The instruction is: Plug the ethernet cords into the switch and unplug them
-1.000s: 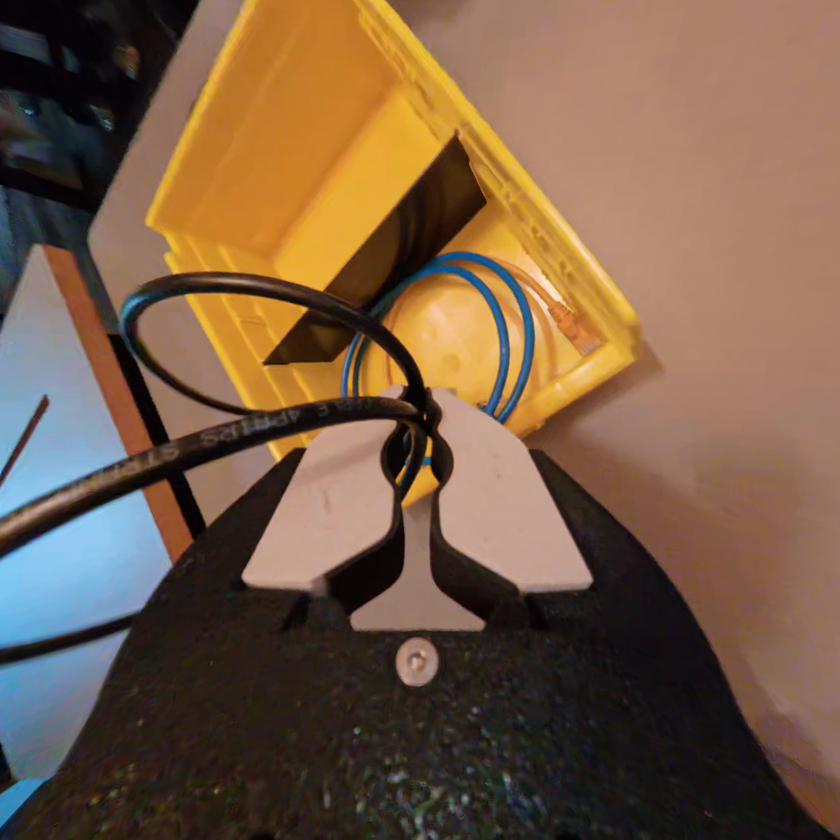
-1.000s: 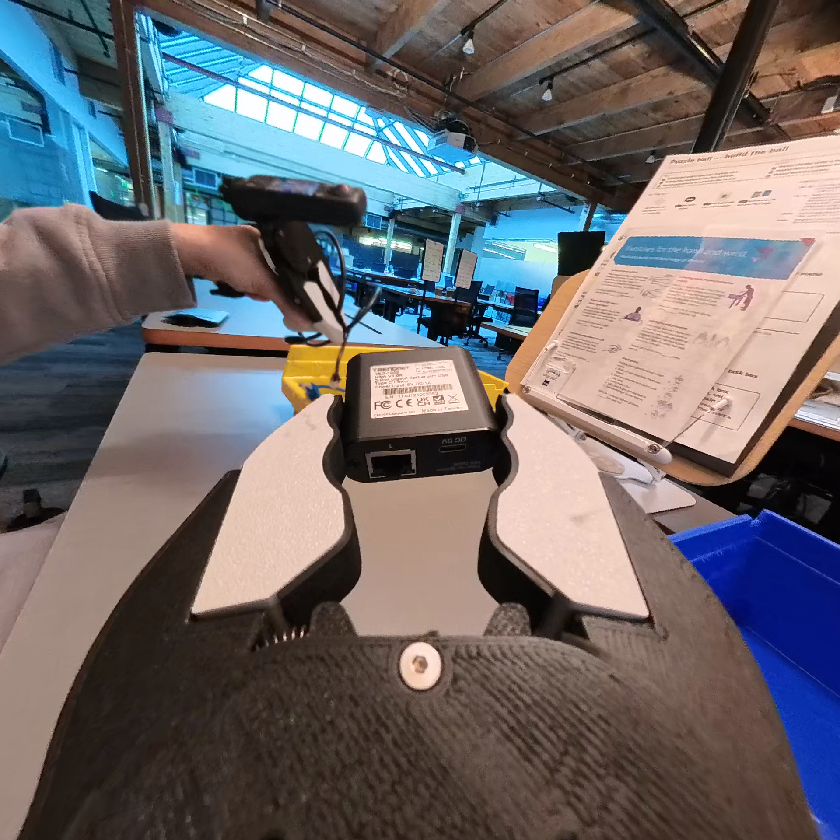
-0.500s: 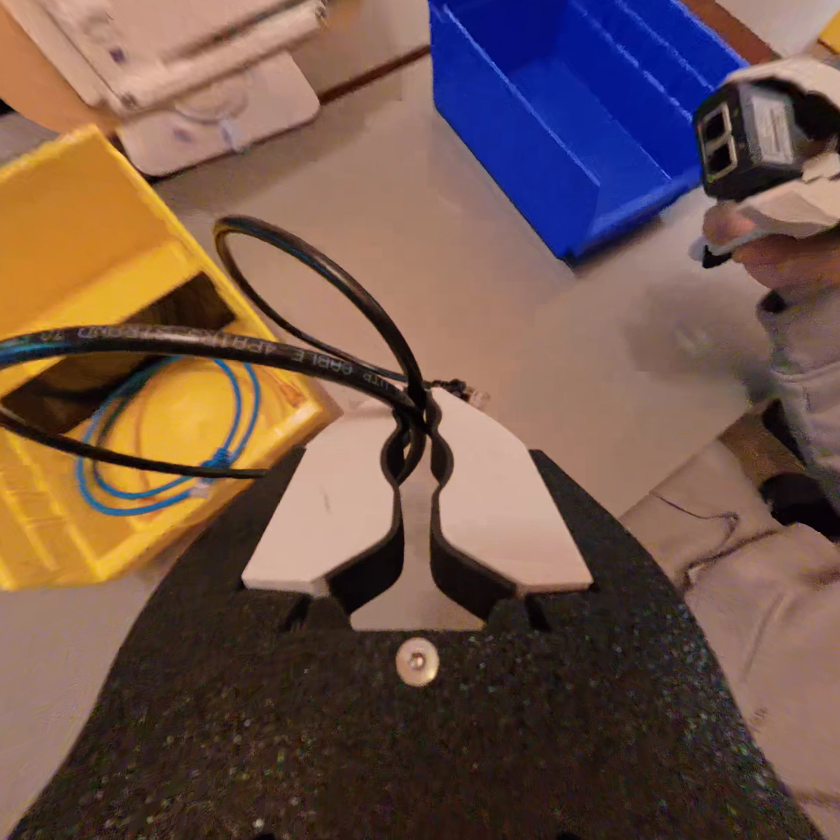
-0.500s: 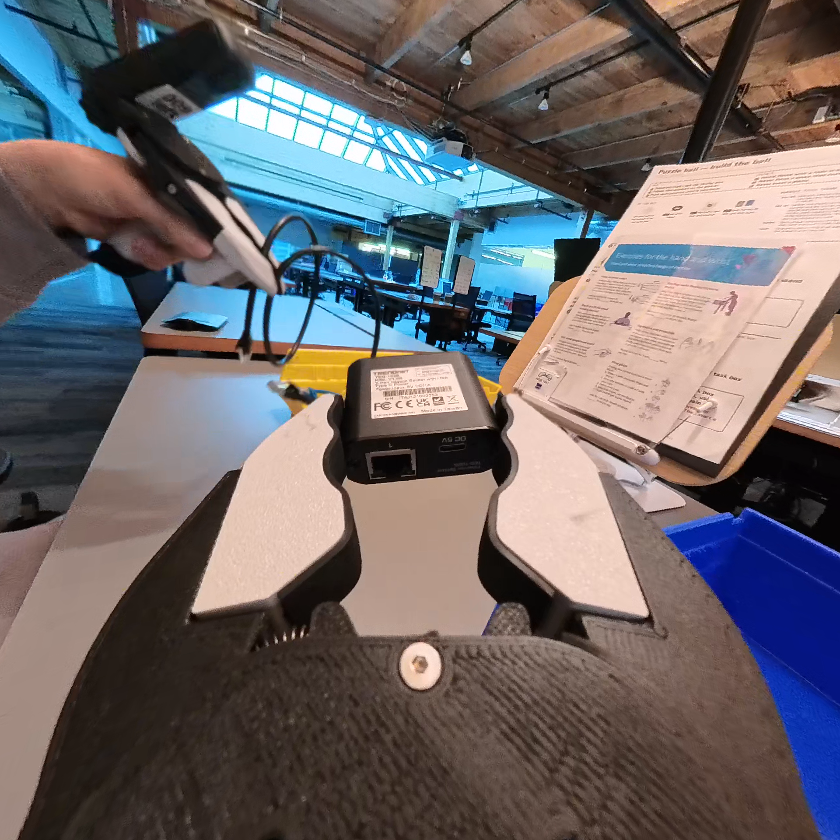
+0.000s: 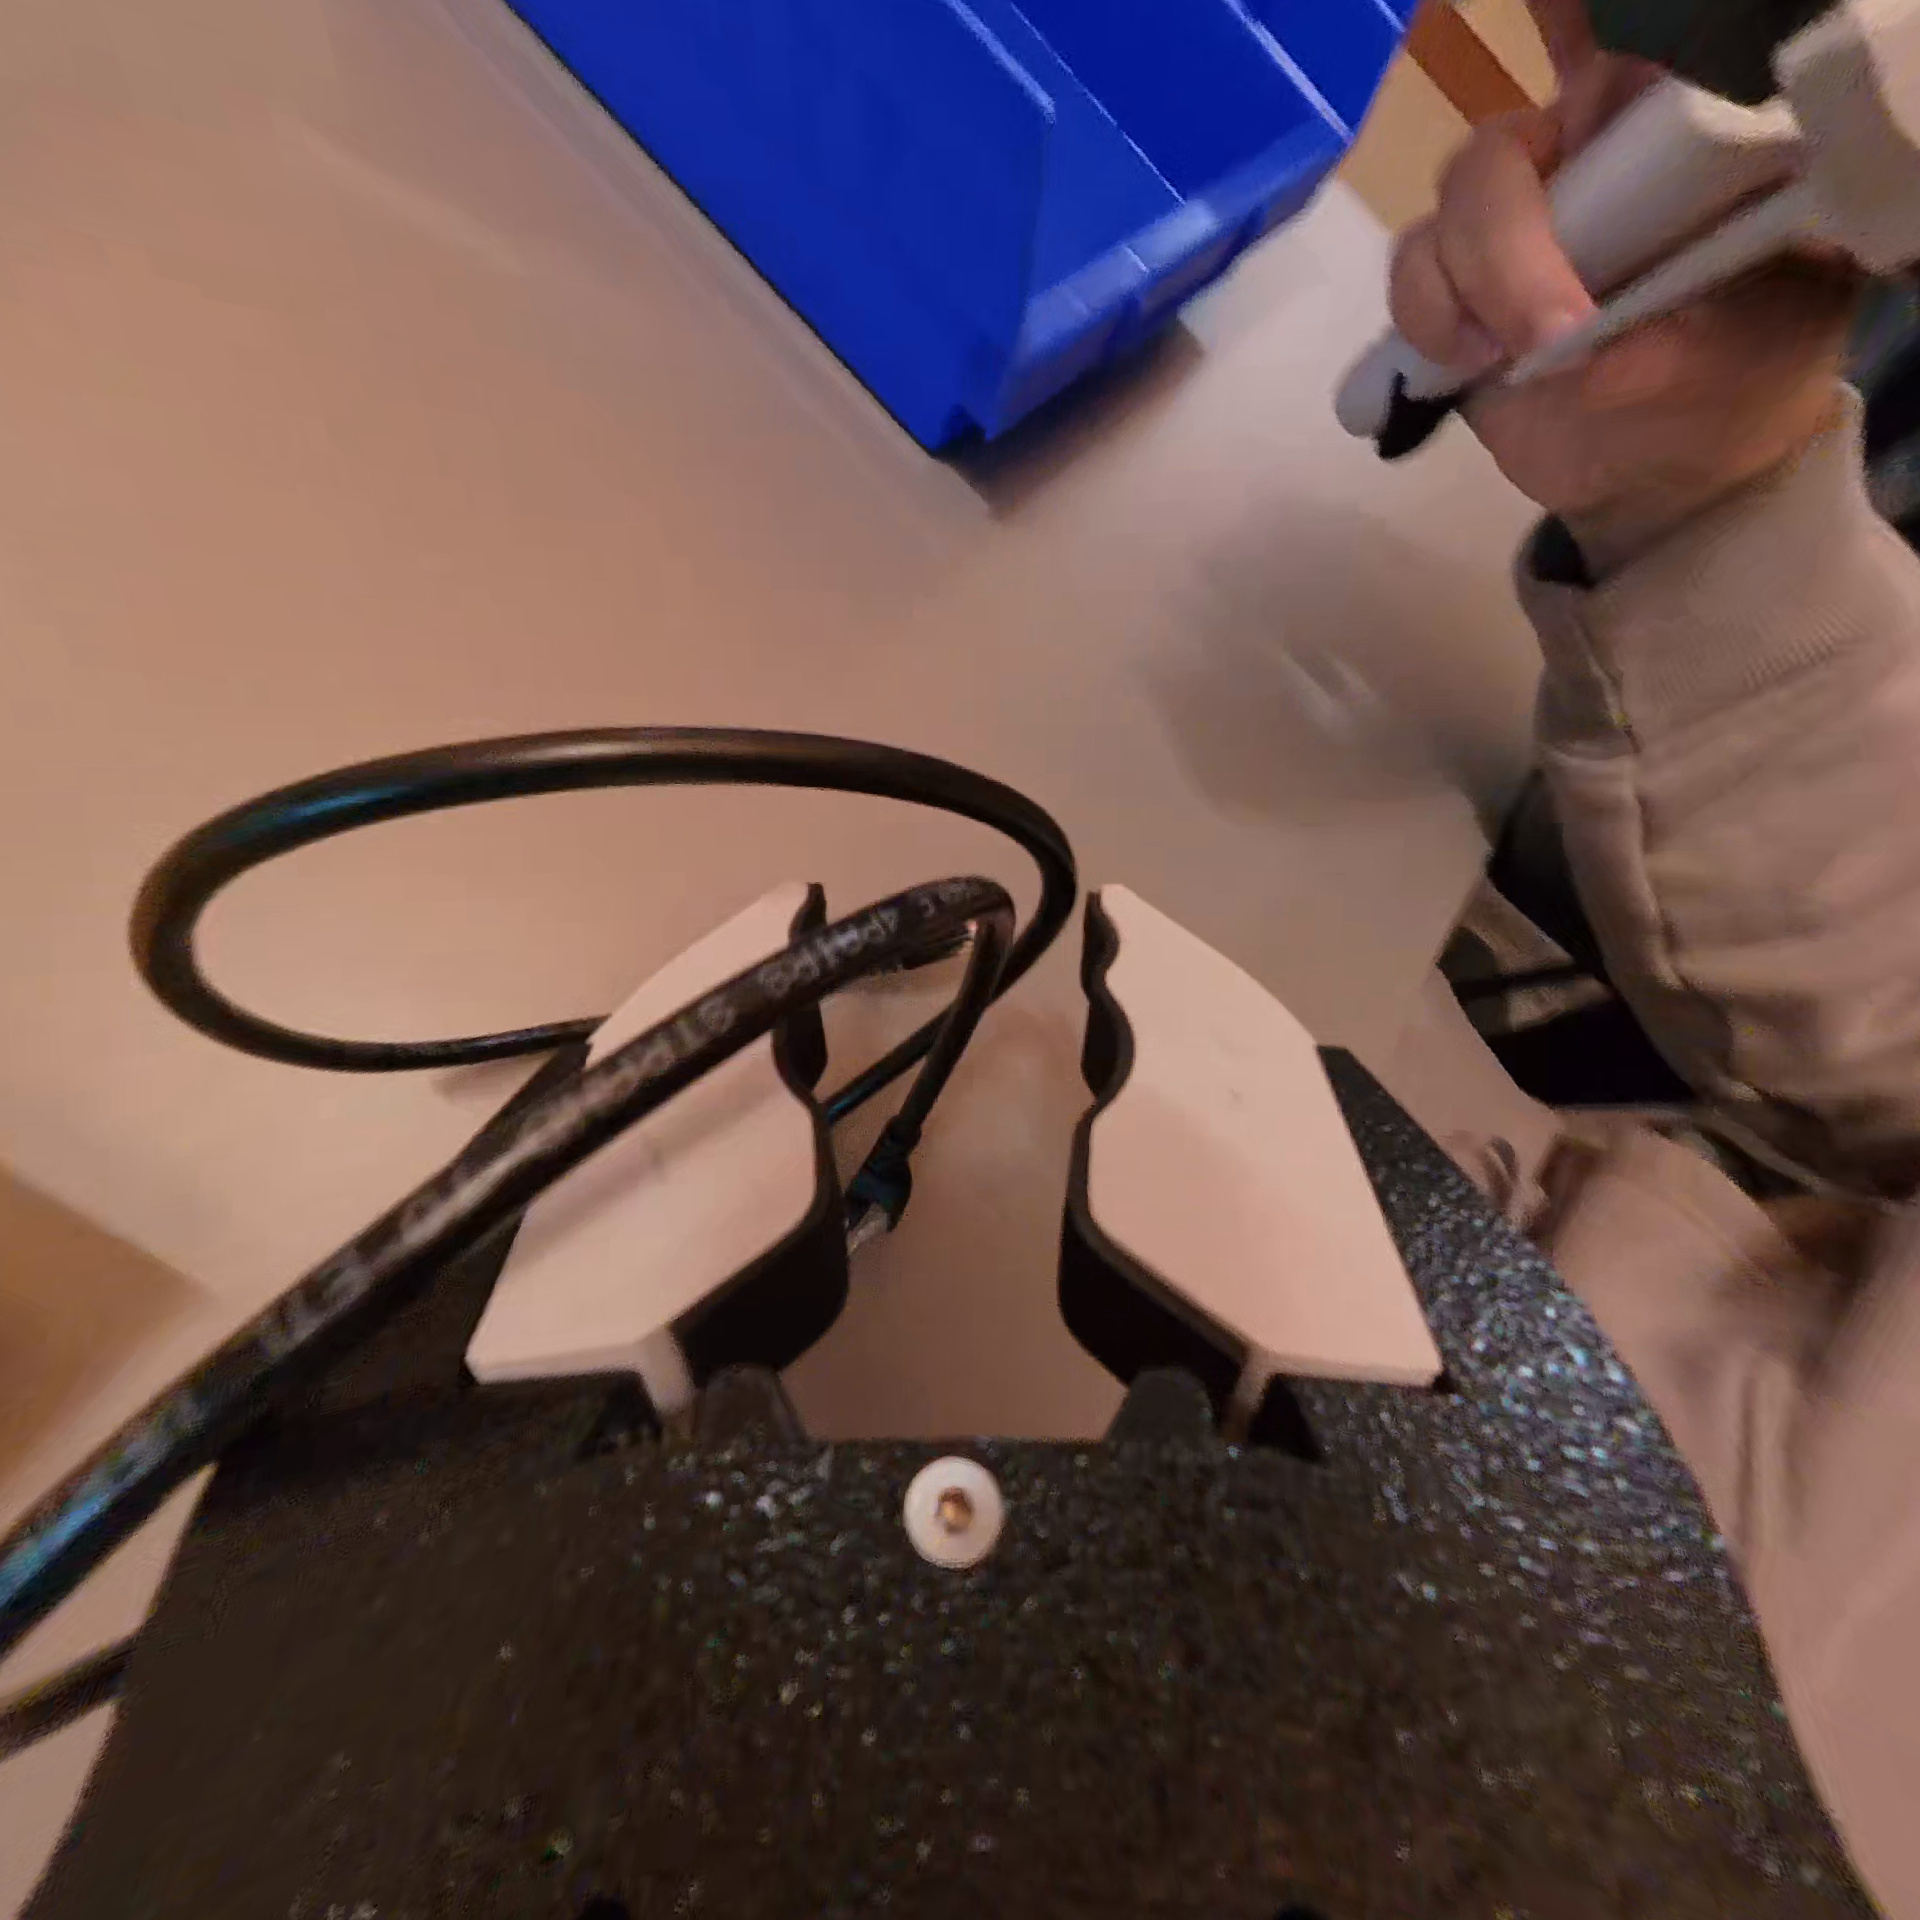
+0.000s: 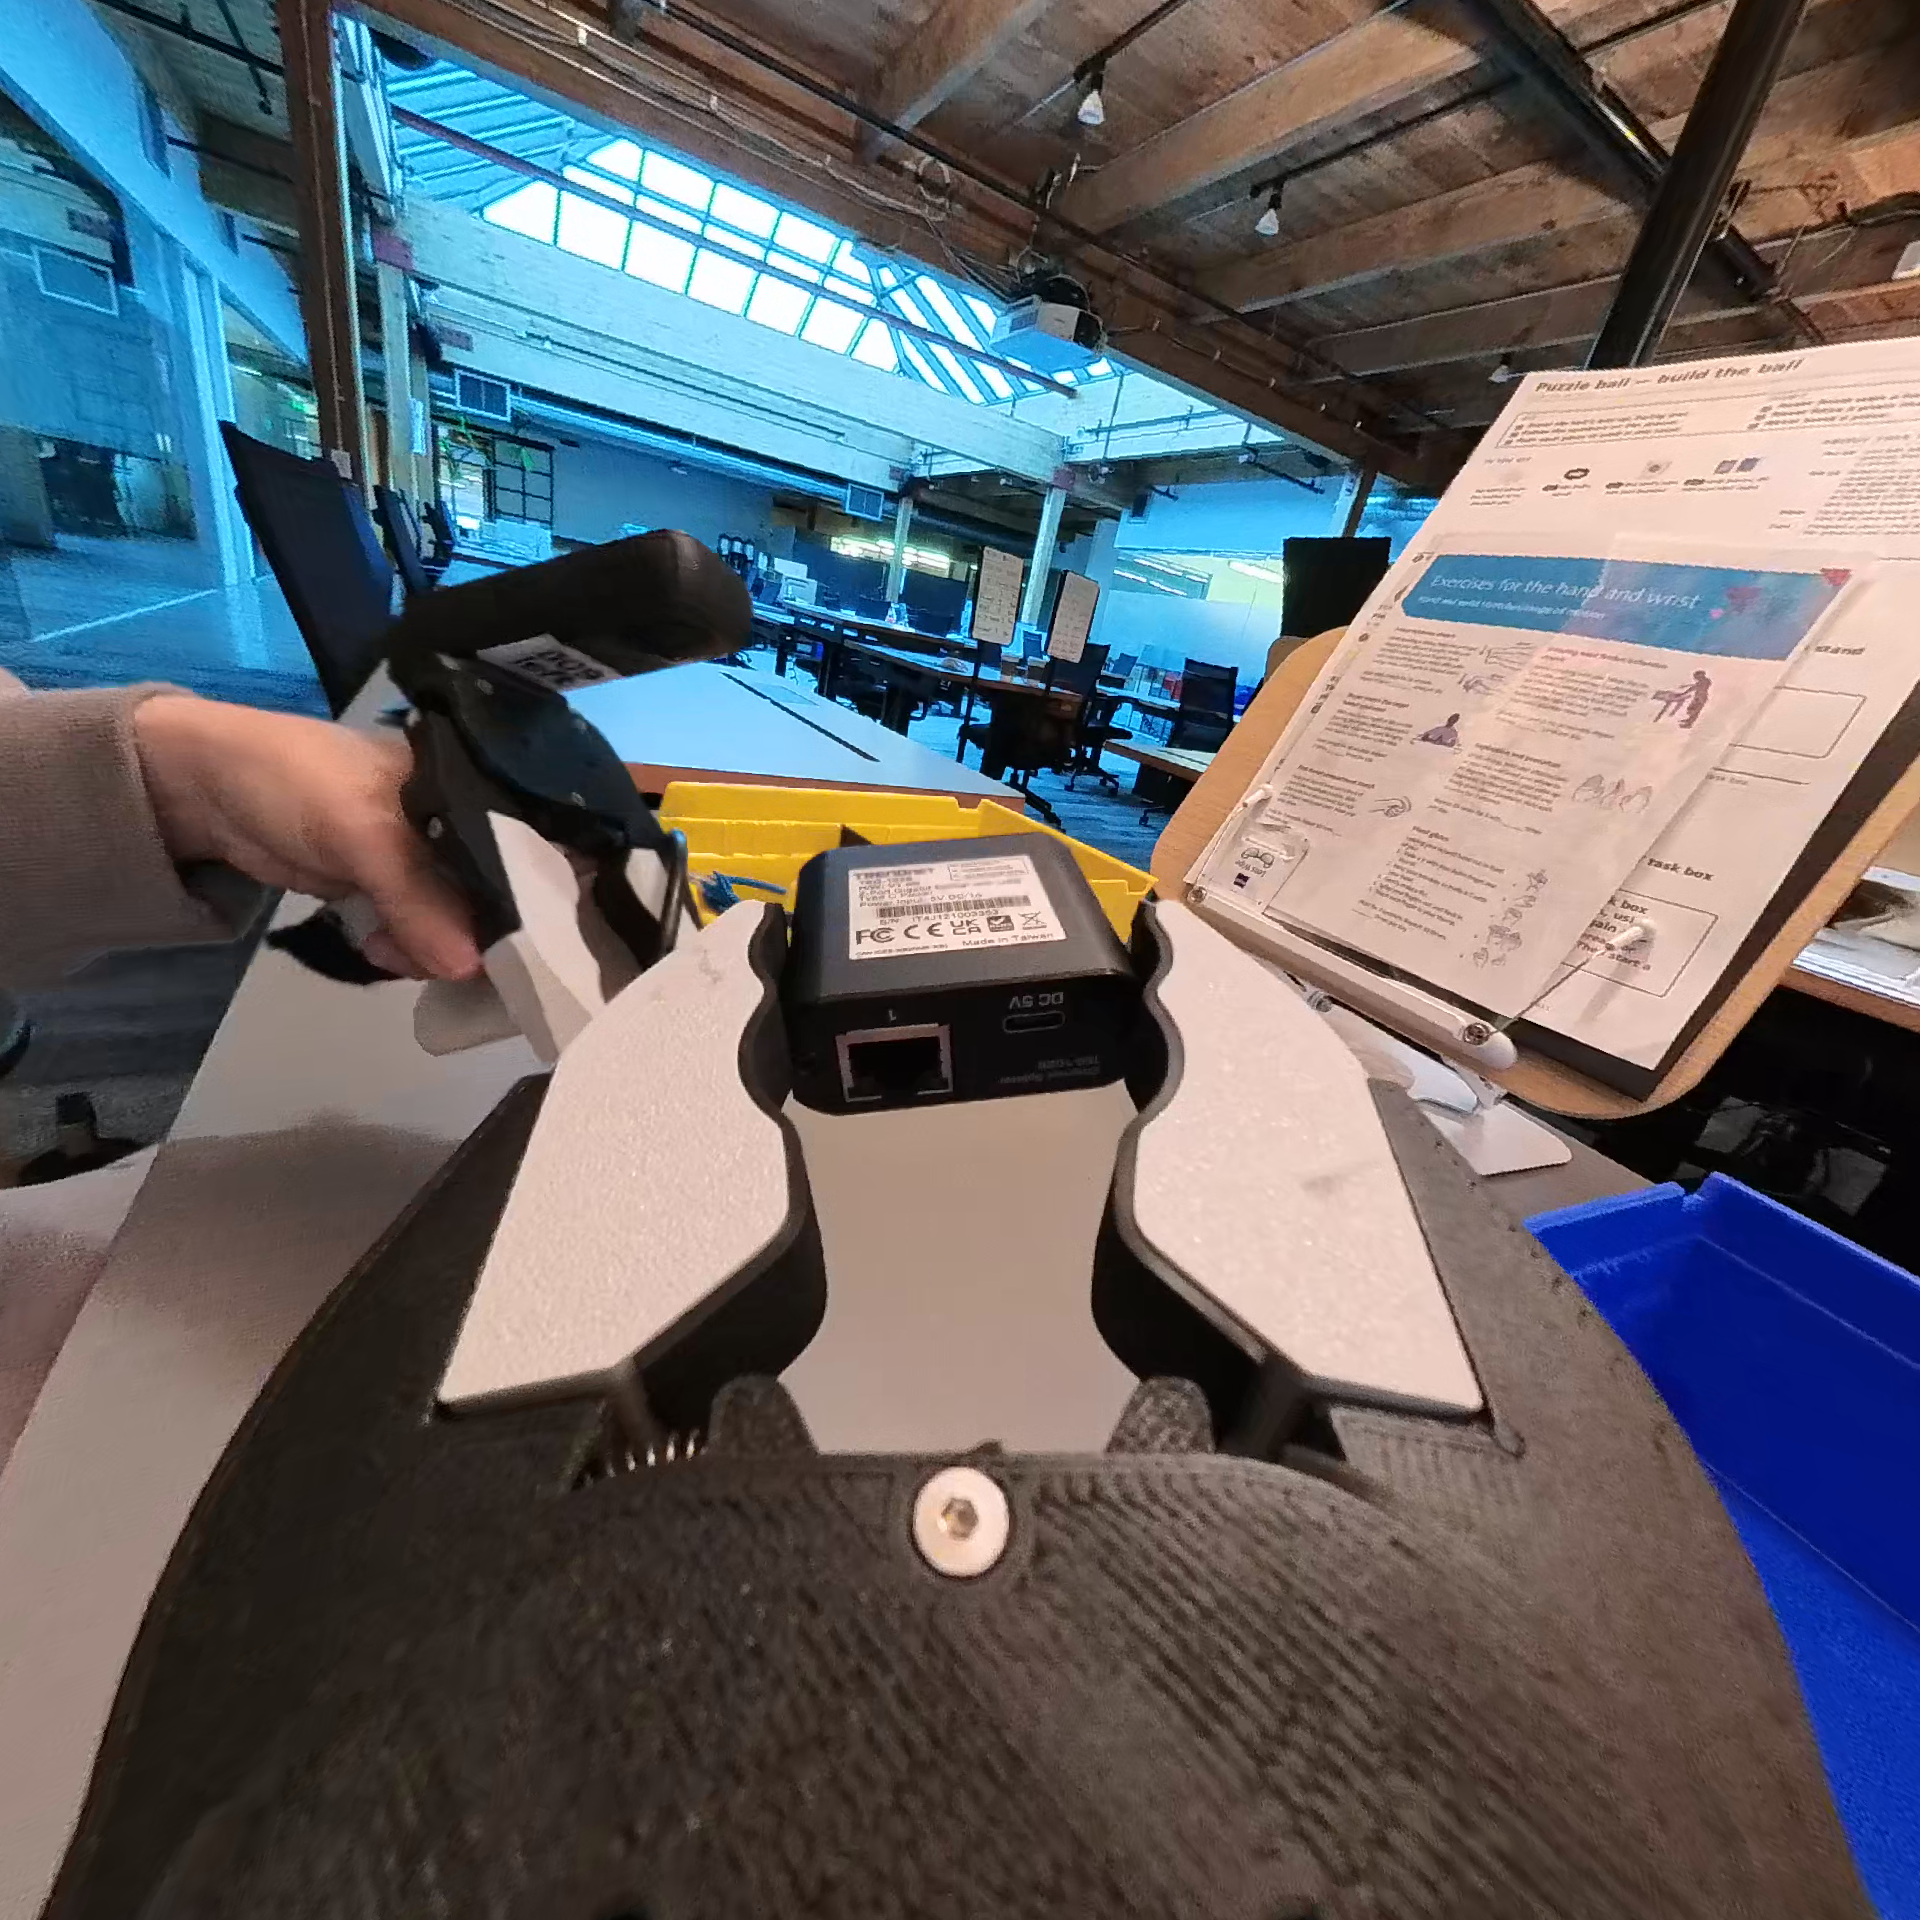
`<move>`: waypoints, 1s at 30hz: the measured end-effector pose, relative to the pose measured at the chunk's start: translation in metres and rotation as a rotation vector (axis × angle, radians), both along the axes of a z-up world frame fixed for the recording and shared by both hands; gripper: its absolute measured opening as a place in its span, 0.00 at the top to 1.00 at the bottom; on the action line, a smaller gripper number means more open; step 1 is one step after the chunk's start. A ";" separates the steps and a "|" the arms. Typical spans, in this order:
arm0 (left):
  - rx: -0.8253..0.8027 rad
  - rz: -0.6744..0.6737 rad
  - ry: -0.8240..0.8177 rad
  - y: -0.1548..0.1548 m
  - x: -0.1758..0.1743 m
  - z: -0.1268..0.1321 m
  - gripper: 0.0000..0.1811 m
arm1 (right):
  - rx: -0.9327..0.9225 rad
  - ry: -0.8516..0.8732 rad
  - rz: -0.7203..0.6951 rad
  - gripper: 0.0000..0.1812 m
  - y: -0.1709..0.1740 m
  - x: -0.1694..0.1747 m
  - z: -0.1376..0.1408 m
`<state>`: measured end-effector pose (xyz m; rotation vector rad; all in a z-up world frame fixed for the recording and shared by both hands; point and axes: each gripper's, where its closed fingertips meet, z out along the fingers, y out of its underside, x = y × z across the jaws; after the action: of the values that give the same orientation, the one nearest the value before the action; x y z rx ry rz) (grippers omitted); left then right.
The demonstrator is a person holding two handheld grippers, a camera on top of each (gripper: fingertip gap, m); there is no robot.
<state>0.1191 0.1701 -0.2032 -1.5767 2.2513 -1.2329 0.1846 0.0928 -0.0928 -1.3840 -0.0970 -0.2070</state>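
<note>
My right gripper [image 6: 956, 935] is shut on a small black switch [image 6: 951, 935], held above the table with one port and a power socket facing me. My left gripper [image 5: 951, 904] is open. A black ethernet cord [image 5: 582, 758] loops in front of it, lies across its left finger [image 5: 707, 1091] and hangs its plug [image 5: 878, 1195] loose between the fingers. In the right wrist view the left gripper [image 6: 566, 935] is just left of the switch, held by a hand. The hand holding the right gripper shows at the top right of the left wrist view [image 5: 1558, 312].
A blue bin [image 5: 935, 156] stands on the beige table [image 5: 416, 468]; it also shows at the right wrist view's lower right [image 6: 1766, 1403]. A yellow bin [image 6: 883, 821] with a blue cord [image 6: 727, 891] sits behind the switch. A tilted document stand [image 6: 1558, 779] is at right.
My left gripper has opened and let go of the black cord, which now drapes over its left finger. It swung away from the yellow bin and came down beside the switch.
</note>
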 end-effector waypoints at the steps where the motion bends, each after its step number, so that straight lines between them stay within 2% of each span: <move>1: 0.000 -0.043 0.023 -0.001 -0.004 0.002 0.74 | 0.003 0.001 -0.008 0.65 -0.001 0.002 0.000; 3: 0.051 -0.094 0.055 0.004 -0.007 0.002 0.73 | 0.007 0.014 0.000 0.65 -0.002 0.003 -0.001; 6: 0.100 -0.043 0.141 0.022 0.000 0.000 0.72 | 0.008 0.021 -0.003 0.65 -0.003 0.006 -0.003; 9: 0.054 -0.023 0.141 0.024 0.015 0.004 0.70 | 0.009 0.022 -0.005 0.65 -0.003 0.007 -0.003; 13: -0.021 -0.087 0.074 0.010 0.024 0.011 0.67 | -0.004 0.012 -0.016 0.65 -0.004 0.008 -0.004; 16: -0.036 -0.023 0.163 0.011 0.036 -0.004 0.57 | 0.010 0.030 -0.010 0.65 -0.005 0.009 -0.004; 18: -0.033 -0.012 0.214 0.014 0.044 -0.015 0.62 | 0.027 0.044 0.002 0.65 -0.006 0.008 -0.003; 20: -0.062 -0.031 0.252 0.011 0.047 -0.019 0.61 | 0.024 0.042 0.002 0.65 -0.006 0.008 -0.003; 22: -0.095 -0.042 0.248 0.008 0.052 -0.017 0.60 | 0.002 0.027 -0.009 0.65 -0.006 0.009 -0.006; 25: -0.231 -0.087 0.296 -0.004 0.051 -0.005 0.61 | -0.008 0.015 -0.015 0.65 -0.007 0.009 -0.006; 27: -0.248 -0.119 0.253 -0.004 0.053 0.004 0.65 | -0.003 0.018 -0.012 0.65 -0.007 0.009 -0.005; 30: -0.174 -0.210 0.037 -0.004 0.049 0.022 0.68 | -0.016 0.006 -0.017 0.65 -0.008 0.010 -0.007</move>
<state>0.1677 0.1660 -0.1810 -1.4568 2.4446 -1.5009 0.1944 0.0849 -0.1001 -1.4020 -0.0824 -0.2167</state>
